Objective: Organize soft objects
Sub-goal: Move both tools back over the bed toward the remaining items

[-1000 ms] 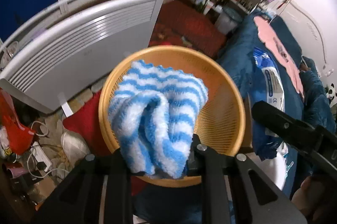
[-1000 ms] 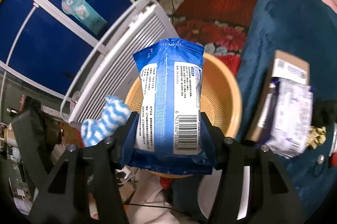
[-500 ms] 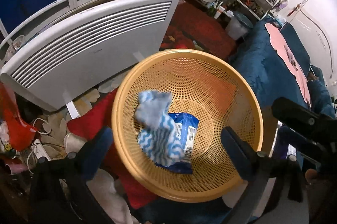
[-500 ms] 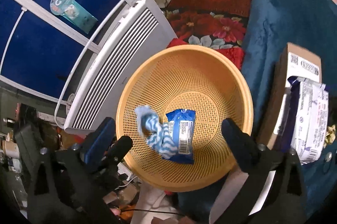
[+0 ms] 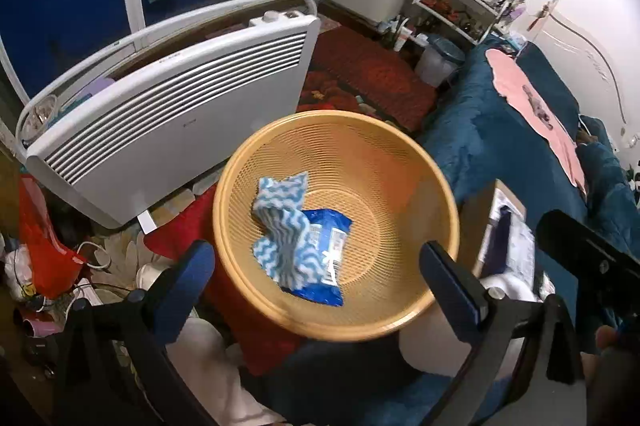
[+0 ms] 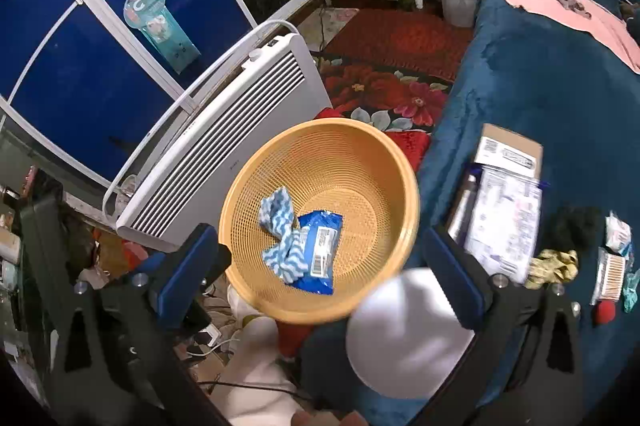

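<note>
1. Terry-like blue-and-white striped cloth [image 5: 280, 226] is lying crumpled in the bottom of the orange mesh basket [image 5: 420, 177], draped partly over the blue wipes pack [image 5: 324, 258]; both are also showing in the right wrist view, cloth [image 6: 280, 238] beside and over pack [image 6: 318, 252].
2. Judging by its folds, the cloth is looking light and limp, so a pinch on a raised ridge should be gathering enough fabric; it would be sagging either side of the grip.
3. The wipes pack is appearing soft but glossy, probably slippery; gripping across its narrow middle seems safer than a sealed end.
4. The left gripper [image 5: 316, 266] is hovering above the basket with its tongs spread wide and nothing between them.
5. The right gripper [image 6: 320, 252] is likewise hanging over the basket, tongs spread apart and empty.
6. A second ago the left tongs were pinching the cloth and the right tongs the pack; both items are now sitting released in the basket, and both grippers are standing higher than half a second ago.
7. More small items are waiting on the teal blanket [image 6: 520, 85], among them a yellowish rag [image 6: 554, 266].
</note>
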A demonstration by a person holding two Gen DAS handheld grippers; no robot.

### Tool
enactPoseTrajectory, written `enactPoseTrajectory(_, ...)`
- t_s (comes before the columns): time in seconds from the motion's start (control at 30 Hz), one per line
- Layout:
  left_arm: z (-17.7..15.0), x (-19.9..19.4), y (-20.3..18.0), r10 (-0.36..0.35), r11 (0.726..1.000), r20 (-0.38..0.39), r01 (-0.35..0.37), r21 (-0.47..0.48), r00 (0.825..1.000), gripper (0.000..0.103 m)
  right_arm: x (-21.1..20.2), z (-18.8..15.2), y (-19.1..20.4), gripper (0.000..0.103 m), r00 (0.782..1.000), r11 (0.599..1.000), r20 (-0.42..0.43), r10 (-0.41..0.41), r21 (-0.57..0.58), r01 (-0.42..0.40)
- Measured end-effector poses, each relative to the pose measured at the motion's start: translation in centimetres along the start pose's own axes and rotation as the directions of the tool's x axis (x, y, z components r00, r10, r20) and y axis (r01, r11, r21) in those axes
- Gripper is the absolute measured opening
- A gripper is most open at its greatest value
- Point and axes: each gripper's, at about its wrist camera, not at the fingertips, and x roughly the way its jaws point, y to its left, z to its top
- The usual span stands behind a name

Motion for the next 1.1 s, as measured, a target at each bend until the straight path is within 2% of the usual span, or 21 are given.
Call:
enactPoseTrajectory(0.33,-2.6,-5.3,-4.4,-0.01,0.999,0.062,0.007,0.054,0.998,0.103,-4.8,-2.2,-3.6,0.103,0.999,1.0,0.049,-0.006,0.025,0.005)
enactPoseTrajectory(0.73,-6.3,-8.3,-11.2,-0.03,0.985,0.091,0.015,0.169,0.995,0.103,-9.8,-5.2,-10.0,0.103,0.994,0.995,0.098,-0.04,0.098,0.031)
enactPoseTrajectory(1.1,-10.3,-8.0,-18.3,-0.056,0.958,0.069,0.034,0.285,0.996,0.103,-12.8,-9.2,-17.2,0.103,0.978,0.974,0.113,-0.177,0.166,0.157)
